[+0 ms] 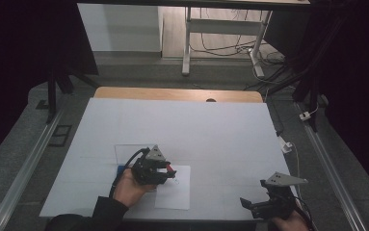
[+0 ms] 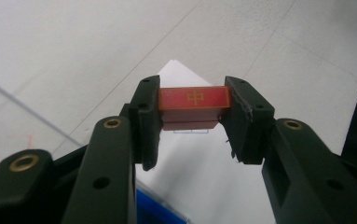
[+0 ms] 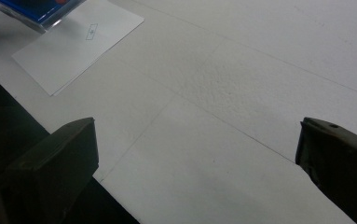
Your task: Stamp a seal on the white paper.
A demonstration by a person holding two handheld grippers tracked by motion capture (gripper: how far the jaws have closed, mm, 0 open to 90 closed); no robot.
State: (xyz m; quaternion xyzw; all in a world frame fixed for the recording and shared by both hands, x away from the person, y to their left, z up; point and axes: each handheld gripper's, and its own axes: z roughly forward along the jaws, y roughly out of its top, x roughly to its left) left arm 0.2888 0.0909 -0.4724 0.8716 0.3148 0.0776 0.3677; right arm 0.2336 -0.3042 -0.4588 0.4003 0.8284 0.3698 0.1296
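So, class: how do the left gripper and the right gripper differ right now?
The left gripper is shut on a red block; the right gripper is open and holds nothing. The left gripper is over the white sheet; the right gripper is near the table's front edge. Both are black and hand-held.

Counts: 2 tongs, left tongs [image 1: 168, 169] and right tongs [image 1: 247, 204]. 1 red block [image 2: 194, 103] w/ gold character. 1 white paper sheet [image 1: 175, 192]. 1 clear plastic case [image 1: 126, 153], 1 blue item [image 3: 41, 10] at it. 1 bench [image 1: 211, 130].
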